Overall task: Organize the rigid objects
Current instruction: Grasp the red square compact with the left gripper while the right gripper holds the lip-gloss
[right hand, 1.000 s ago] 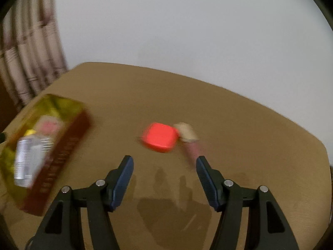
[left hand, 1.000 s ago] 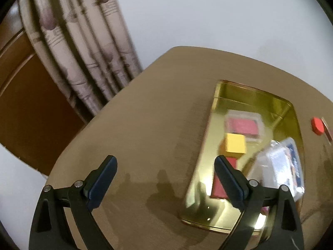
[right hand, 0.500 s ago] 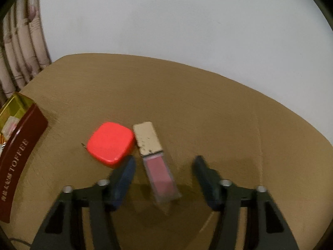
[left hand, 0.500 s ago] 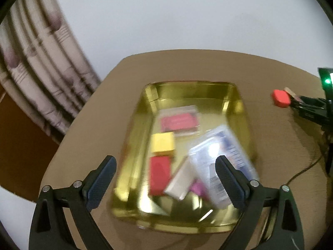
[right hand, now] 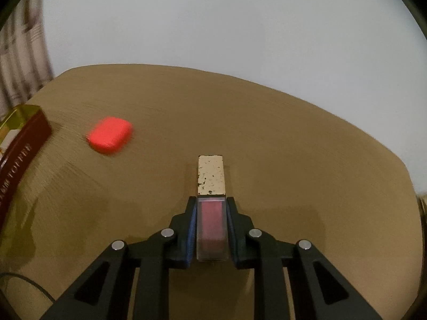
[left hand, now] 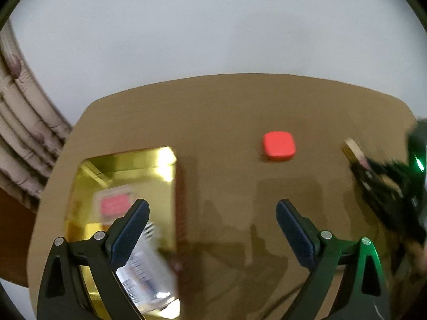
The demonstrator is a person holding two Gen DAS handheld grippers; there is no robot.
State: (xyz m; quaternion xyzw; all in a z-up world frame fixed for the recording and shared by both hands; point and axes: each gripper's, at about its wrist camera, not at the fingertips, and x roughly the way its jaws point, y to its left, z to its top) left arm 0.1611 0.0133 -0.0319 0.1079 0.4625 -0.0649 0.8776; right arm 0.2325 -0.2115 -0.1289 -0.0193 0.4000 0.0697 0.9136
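Right gripper (right hand: 210, 229): jaws having just been closing, now pinching the tube (right hand: 210, 200) by its clear pink body, its worn cream cap sticking out ahead over the table (right hand: 293, 138).
Left gripper (left hand: 210, 234): hanging wide apart, gripping nothing, over bare table beside the tin (left hand: 128, 160).
Red case (left hand: 279, 146): lying loose on the table, between tin and tube, well apart from both.
Tin: already holding several items.
Progress: looking mostly done; tube needing carrying to the tin, red case still waiting.

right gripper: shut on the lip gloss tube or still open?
Shut on it. In the right wrist view both pads of the right gripper press the clear pink body of the lip gloss tube; its cream cap sticks out ahead.
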